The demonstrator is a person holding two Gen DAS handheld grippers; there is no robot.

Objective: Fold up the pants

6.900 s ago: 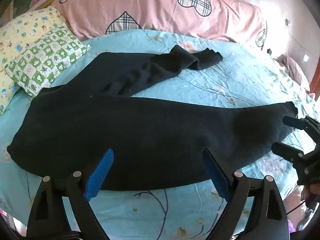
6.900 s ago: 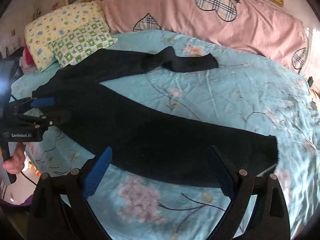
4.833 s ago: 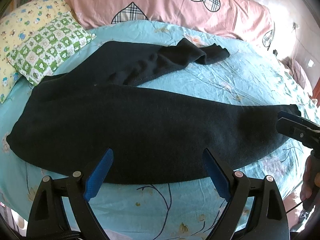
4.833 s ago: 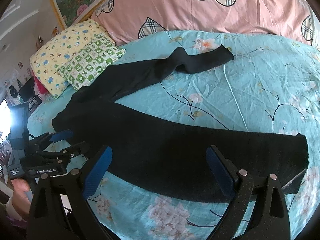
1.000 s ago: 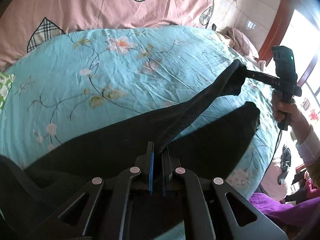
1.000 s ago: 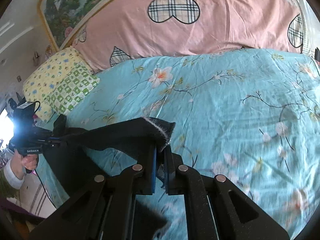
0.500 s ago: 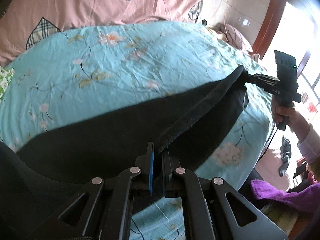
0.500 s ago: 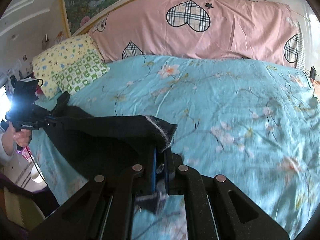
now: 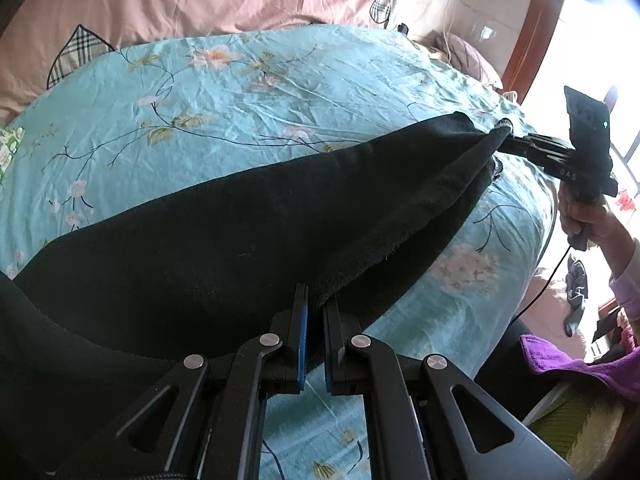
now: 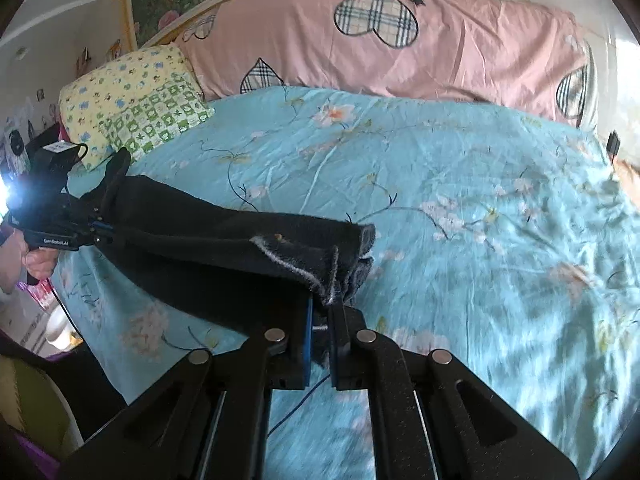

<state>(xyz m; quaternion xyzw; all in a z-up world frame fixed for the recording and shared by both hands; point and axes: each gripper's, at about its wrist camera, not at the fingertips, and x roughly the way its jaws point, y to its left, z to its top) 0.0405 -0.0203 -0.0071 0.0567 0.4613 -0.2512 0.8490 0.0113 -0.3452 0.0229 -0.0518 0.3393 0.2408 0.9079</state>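
We hold the black pants (image 9: pixel 248 236) at both ends, one leg laid over the other along the near side of the blue floral bedsheet (image 9: pixel 280 92). Our left gripper (image 9: pixel 313 320) has its jaws closed together on the fabric edge near the waist end, and our right gripper (image 10: pixel 320 320) is clamped on the cuff, where a pale hem stitch shows; in the left view that right gripper (image 9: pixel 516 146) pinches the far tip of the leg. We judge this to be the lengthwise fold, legs stacked, with the cloth stretched taut between us and part of it lifted off the bed. The next move seems to call for lowering both ends together so the edges line up, then letting go without dragging the top layer. On the left gripper's body, seen from the right view, we read "GenRobot.AI" (image 10: pixel 56 241); the white letters on the right gripper's body are too small to read surely.
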